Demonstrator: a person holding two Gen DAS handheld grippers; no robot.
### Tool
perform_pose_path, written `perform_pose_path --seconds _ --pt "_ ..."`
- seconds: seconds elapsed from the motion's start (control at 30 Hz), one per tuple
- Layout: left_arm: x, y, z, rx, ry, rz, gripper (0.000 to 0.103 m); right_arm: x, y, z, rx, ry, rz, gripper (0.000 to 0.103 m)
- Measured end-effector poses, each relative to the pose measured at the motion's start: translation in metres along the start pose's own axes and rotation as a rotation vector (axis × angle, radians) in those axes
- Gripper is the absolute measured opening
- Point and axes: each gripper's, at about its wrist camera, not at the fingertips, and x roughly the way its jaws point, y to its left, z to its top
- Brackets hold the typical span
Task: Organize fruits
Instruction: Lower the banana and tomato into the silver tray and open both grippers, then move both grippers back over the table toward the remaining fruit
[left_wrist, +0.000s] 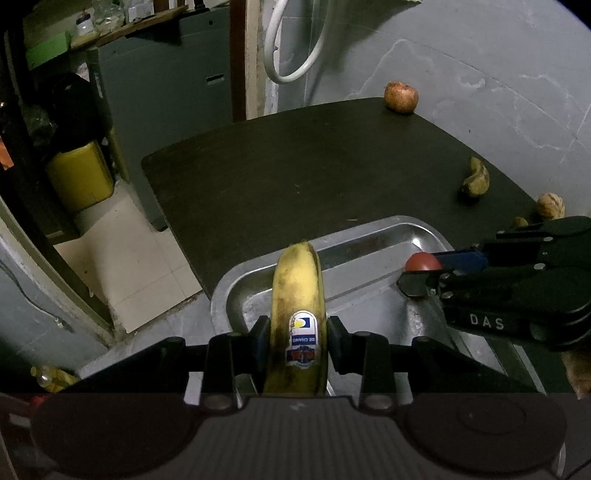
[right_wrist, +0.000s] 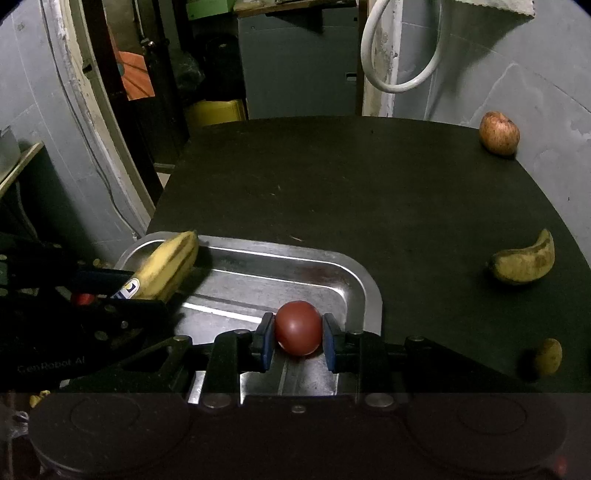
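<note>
My left gripper (left_wrist: 297, 345) is shut on a yellow banana (left_wrist: 297, 306) with a sticker, held over the near left part of a steel tray (left_wrist: 369, 236). In the right wrist view the same banana (right_wrist: 168, 266) pokes out over the tray's left rim (right_wrist: 229, 242). My right gripper (right_wrist: 298, 341) is shut on a round red fruit (right_wrist: 298, 326), low over the tray's right side. The left wrist view shows that red fruit (left_wrist: 423, 261) between the right gripper's blue pads (left_wrist: 458, 260).
On the dark table (right_wrist: 332, 184) lie a brownish apple (right_wrist: 499, 133) at the far right corner, a short spotted banana (right_wrist: 524, 264), and a small yellowish fruit (right_wrist: 549, 355). A tan round fruit (left_wrist: 550, 206) sits by the right edge. The floor drops off left of the table.
</note>
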Motion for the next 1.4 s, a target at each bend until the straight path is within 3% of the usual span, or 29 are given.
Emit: perform_pose_path --seconds 0.3,0.4,0.8,1.13,1.4 --pt "0.0 0.002 0.001 -0.008 -0.002 0.0 0.036 -0.001 -0.002 0.001 0.013 0.0 0.01 0.031" --pt "-0.001 0.003 0.003 -0.01 -0.012 0.001 0.041 -0.002 -0.003 0.001 0.015 -0.003 0.016 0.031" --pt "-0.006 0.005 0.006 -0.016 -0.031 0.01 0.055 -0.017 -0.008 -0.001 0.028 -0.029 0.006 0.05" --pt "-0.022 0.004 0.009 -0.024 -0.066 0.015 0.077 -0.045 -0.008 -0.001 0.045 -0.075 -0.008 0.078" --pt "-0.049 0.003 0.01 -0.06 -0.119 0.003 0.095 -0.097 -0.012 -0.015 0.08 -0.152 -0.028 0.101"
